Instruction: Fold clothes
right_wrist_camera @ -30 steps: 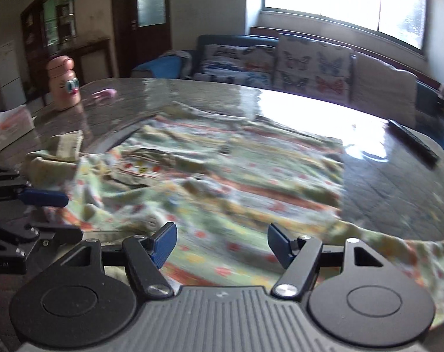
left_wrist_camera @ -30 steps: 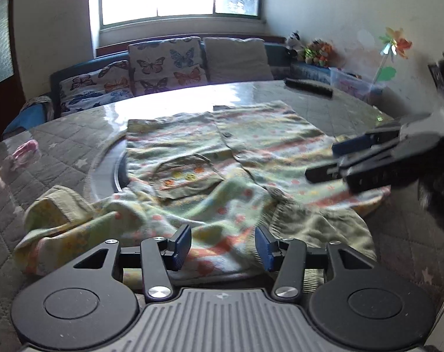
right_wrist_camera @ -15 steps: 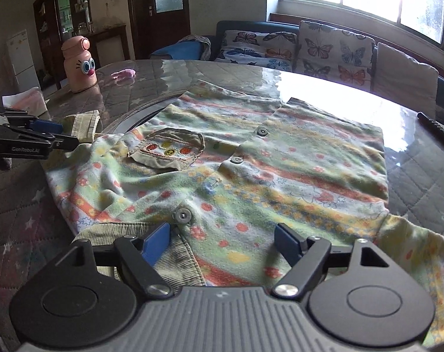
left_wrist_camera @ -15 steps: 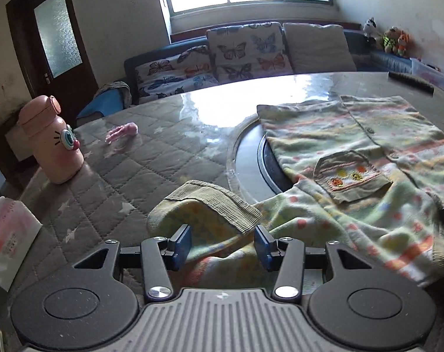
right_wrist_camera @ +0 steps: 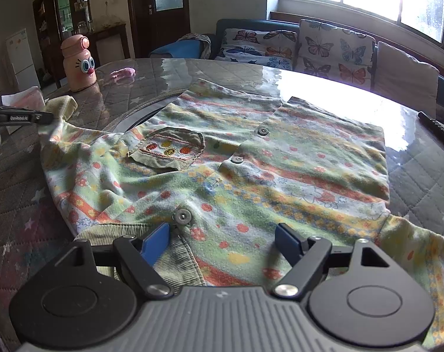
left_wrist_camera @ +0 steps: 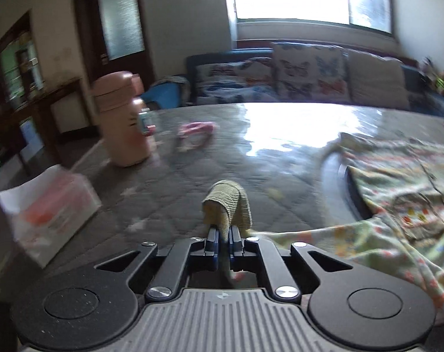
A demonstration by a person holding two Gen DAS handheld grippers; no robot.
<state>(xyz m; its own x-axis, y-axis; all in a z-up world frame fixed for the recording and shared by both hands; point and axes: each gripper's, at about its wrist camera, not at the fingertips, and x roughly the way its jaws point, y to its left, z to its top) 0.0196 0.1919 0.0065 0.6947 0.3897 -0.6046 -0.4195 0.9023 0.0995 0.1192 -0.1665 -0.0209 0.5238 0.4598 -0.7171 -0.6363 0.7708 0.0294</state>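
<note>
Fingers of the left gripper (left_wrist_camera: pixel 223 239) are closing on the sleeve cuff (left_wrist_camera: pixel 229 202) of the shirt (right_wrist_camera: pixel 251 161) lying on the table (right_wrist_camera: pixel 421 170); the right gripper (right_wrist_camera: pixel 222 242) is hovering wide open over its collar. Pulling gently should be smoothing the sleeve flat.

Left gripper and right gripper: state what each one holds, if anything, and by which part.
The left gripper is closing on the shirt, pinching its sleeve just behind the ribbed cuff. The right gripper is open above the shirt, holding nothing.
</note>
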